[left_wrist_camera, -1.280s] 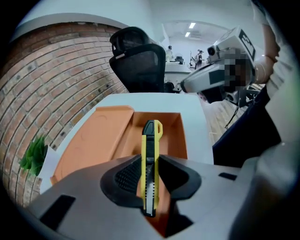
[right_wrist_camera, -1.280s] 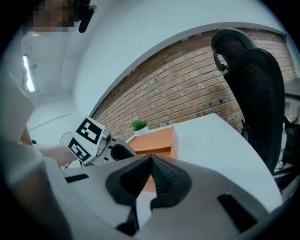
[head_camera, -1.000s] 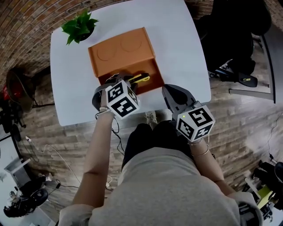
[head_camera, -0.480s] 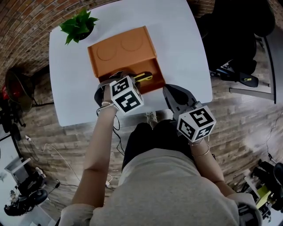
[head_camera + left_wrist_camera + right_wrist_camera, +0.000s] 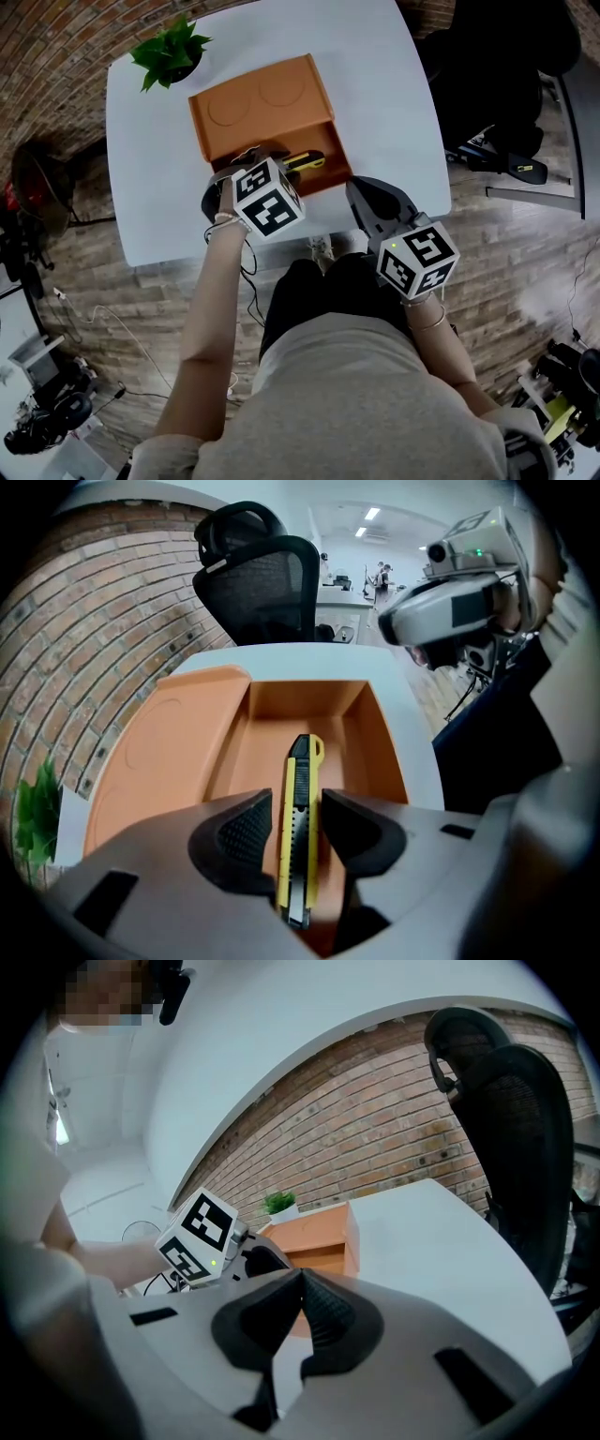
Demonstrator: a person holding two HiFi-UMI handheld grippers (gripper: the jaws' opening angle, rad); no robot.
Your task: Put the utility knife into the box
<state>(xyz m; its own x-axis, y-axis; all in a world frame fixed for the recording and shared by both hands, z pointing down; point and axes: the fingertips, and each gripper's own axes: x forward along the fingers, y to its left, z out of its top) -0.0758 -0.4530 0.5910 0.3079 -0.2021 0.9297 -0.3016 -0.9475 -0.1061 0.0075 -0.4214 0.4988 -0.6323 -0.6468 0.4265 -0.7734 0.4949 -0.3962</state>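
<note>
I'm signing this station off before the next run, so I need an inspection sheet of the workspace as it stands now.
Surface: white table, bare apart from the box and the plant.
Job's things: utility knife lies inside the open orange box.
Clutter: potted plant at the table's far left corner.
Grippers: left gripper is over the box, its jaws have just been opening, the knife between them with the pads off it; right gripper is shut and empty.
Cables: a thin cable trails on the floor at left.
Surroundings: black office chair beside the table, brick wall behind.
</note>
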